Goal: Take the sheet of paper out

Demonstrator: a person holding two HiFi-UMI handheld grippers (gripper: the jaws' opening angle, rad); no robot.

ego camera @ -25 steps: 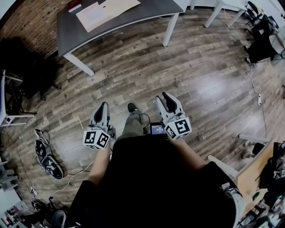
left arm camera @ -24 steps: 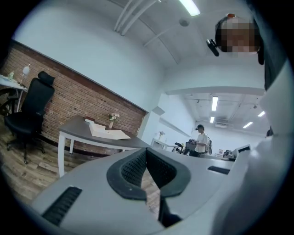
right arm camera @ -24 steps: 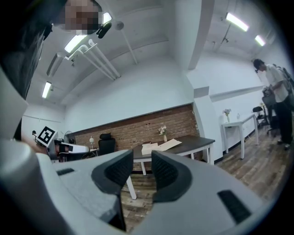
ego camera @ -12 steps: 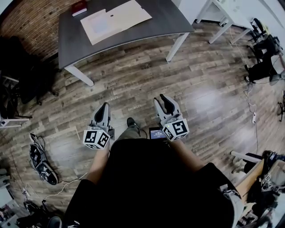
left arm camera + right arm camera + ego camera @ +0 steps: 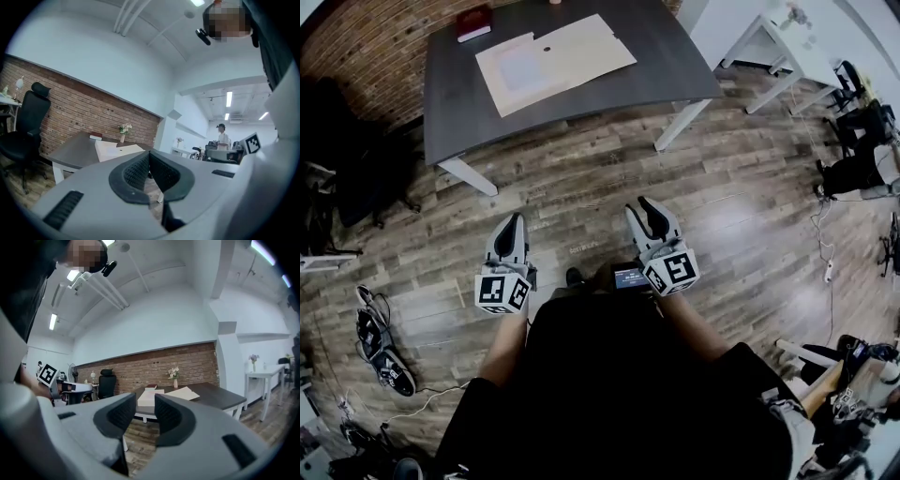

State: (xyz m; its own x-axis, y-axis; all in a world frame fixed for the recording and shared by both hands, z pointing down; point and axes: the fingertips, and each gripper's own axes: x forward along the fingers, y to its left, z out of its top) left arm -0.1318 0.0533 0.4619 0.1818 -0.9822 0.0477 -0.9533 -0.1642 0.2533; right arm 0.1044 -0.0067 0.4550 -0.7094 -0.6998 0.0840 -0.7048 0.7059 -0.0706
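Observation:
A tan envelope (image 5: 572, 52) with a paler sheet of paper (image 5: 517, 73) lies on the dark grey table (image 5: 581, 105) ahead of me, at the top of the head view. Both grippers are held low over the wood floor, well short of the table. My left gripper (image 5: 512, 223) points at the table with its pads together and nothing between them. My right gripper (image 5: 647, 208) has a narrow gap between its pads and holds nothing. Past the left gripper (image 5: 150, 157) the paper (image 5: 117, 149) shows on the table. The right gripper (image 5: 146, 404) frames the same envelope (image 5: 183, 392).
A red book (image 5: 473, 22) and a small flower vase (image 5: 175, 379) stand at the table's far side. A black office chair (image 5: 26, 122) stands left of the table. Shoes (image 5: 380, 342) and cables lie on the floor at left. A white table (image 5: 773, 28), chairs (image 5: 862, 122) and a standing person (image 5: 221, 136) are at right.
I have come closer to the table: it and the envelope have slid down and grown in the head view. Both grippers keep their pose in front of the body.

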